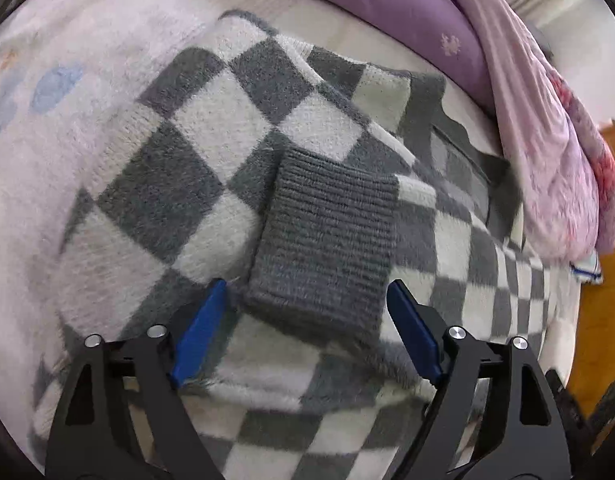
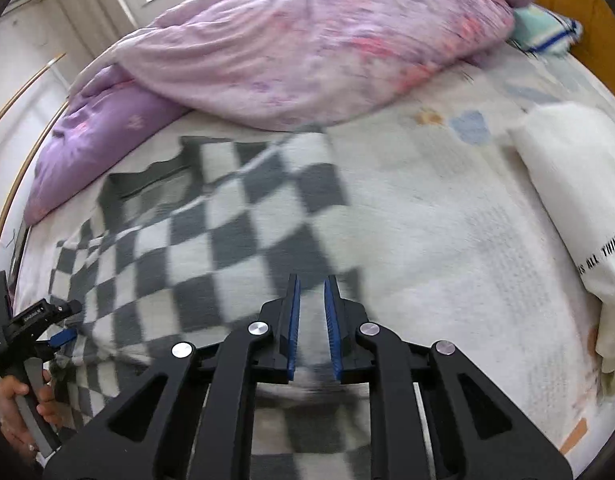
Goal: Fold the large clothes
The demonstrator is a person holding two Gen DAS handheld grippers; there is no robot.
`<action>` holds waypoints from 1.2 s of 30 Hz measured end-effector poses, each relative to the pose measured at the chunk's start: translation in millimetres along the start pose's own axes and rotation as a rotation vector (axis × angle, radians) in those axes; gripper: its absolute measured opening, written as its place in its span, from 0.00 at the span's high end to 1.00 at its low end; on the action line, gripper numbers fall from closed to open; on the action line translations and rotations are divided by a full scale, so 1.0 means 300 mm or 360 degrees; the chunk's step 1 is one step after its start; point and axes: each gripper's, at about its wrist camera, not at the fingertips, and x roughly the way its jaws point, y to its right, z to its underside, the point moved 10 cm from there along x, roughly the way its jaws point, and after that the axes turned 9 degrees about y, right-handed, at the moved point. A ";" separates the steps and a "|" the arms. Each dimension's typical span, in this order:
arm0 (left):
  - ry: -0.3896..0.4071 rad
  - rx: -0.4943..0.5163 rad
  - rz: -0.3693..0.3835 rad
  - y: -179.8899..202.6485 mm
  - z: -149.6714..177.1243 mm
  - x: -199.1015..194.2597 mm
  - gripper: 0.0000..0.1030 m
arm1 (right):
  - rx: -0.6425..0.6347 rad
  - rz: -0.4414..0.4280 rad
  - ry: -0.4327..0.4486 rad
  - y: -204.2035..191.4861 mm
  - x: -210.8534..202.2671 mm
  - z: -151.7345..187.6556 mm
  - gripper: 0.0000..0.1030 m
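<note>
A grey-and-white checked sweater [image 1: 179, 184] lies spread on the bed. Its grey ribbed cuff [image 1: 327, 240] rests on top, folded over the body. My left gripper [image 1: 306, 286] hovers over the cuff, pointing steeply down and open wide, with the cuff's near end between its blue pads [image 1: 411, 332], which stand clear of it. The right wrist view shows the sweater [image 2: 195, 240] running left. My right gripper [image 2: 312, 280] is above its right edge with only a narrow gap between the pads. Blurred cloth shows in that gap; a grip cannot be made out. The left gripper [image 2: 65, 334] and a hand [image 2: 19, 408] appear at lower left.
A pink floral duvet [image 2: 307, 40] and a purple quilt [image 2: 99, 132] are heaped along the far side. A folded white garment with black lettering [image 2: 579, 200] lies at the right on the pale sheet [image 2: 447, 220]. A blue-striped cloth [image 2: 547, 32] sits by the orange wooden board [image 1: 603, 280].
</note>
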 end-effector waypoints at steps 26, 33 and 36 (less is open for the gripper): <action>0.0145 0.0068 -0.0110 -0.169 -0.160 -0.146 0.56 | 0.0088 -0.0081 -0.0274 -0.104 0.217 0.000 0.57; 0.0162 -0.0073 -0.0104 -0.225 -0.345 -0.093 0.48 | 0.0109 -0.0094 -0.0165 -0.134 0.270 -0.157 0.44; 0.0106 -0.0049 -0.0125 -0.233 -0.393 -0.022 0.44 | 0.0152 -0.0121 -0.0165 -0.151 0.330 -0.186 0.43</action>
